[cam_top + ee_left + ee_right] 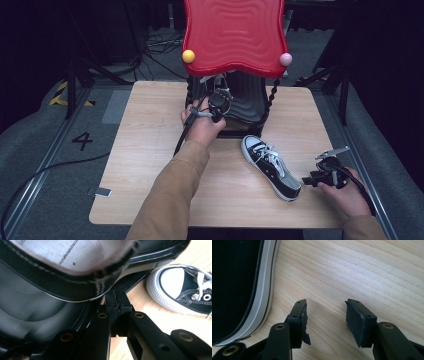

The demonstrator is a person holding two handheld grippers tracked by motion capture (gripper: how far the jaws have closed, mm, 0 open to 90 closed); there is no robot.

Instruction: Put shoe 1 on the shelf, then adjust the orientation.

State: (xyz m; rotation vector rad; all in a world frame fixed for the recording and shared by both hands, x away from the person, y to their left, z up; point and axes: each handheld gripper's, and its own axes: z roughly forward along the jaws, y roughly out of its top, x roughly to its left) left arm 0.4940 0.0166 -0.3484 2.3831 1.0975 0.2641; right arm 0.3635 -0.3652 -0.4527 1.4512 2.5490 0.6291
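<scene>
Your left hand [202,127] reaches forward across the wooden table [150,150], its tan sleeve [172,192] running up from the bottom edge, and carries the left gripper [219,101] to the front of the black lower shelf [247,102] of the rack, under its red wavy top [234,32]. In the left gripper view the jaws are pressed together with no gap; a black sneaker [75,270] with a white lining lies on the shelf right above the tips, but you cannot tell whether any of its edge is pinched between them.

Your right hand [345,192] rests low at the table's near right corner, holding the right gripper [320,175] pointed left toward the second sneaker [270,167]. Its jaws stand wide apart over bare wood, gripping nothing, and the sneaker's white-striped sole runs just beside the left jaw.

That sneaker, black canvas with white toe cap and laces, lies on the table between your 2 hands, toe toward the rack. A yellow ball [188,56] and a pink ball [285,59] sit at the red top's front corners.
</scene>
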